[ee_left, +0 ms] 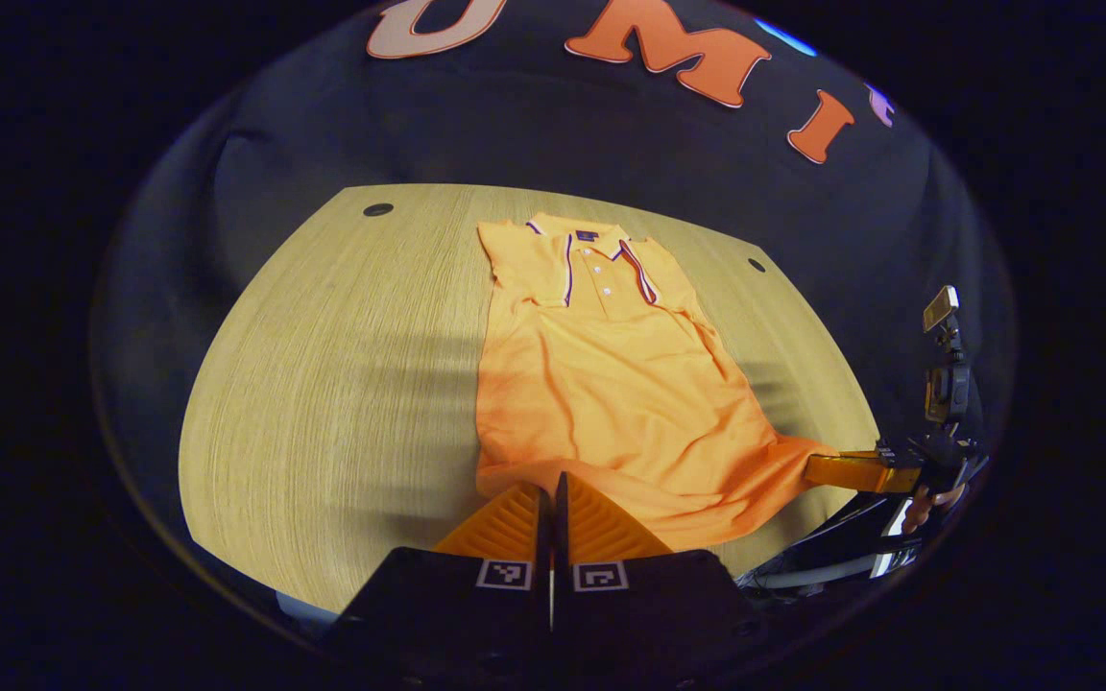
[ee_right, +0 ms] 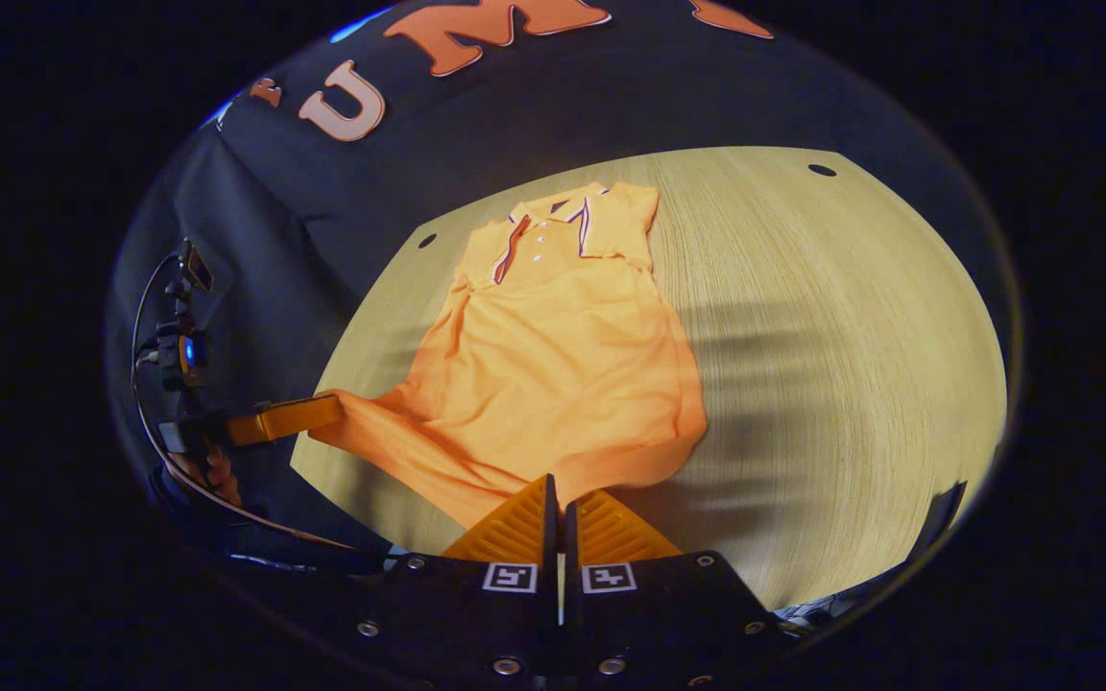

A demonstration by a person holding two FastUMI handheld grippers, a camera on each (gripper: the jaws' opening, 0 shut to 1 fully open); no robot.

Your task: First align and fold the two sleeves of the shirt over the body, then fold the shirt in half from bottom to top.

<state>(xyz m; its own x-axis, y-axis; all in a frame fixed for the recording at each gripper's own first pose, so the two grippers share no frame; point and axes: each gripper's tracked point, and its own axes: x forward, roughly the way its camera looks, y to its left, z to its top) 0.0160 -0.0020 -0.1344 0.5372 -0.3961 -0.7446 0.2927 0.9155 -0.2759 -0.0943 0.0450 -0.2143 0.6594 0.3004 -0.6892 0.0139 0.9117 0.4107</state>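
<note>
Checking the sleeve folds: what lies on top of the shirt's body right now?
Both sleeves lie folded over the shirt near the collar. Each gripper, left and right, pinches the bottom hem. The wooden table beneath is covered.

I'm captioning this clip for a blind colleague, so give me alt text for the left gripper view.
An orange polo shirt lies on a wooden table, sleeves folded in, collar at the far end. The left gripper is closed at the shirt's near hem, and the right gripper, held by a hand, meets the hem's other corner.
</note>
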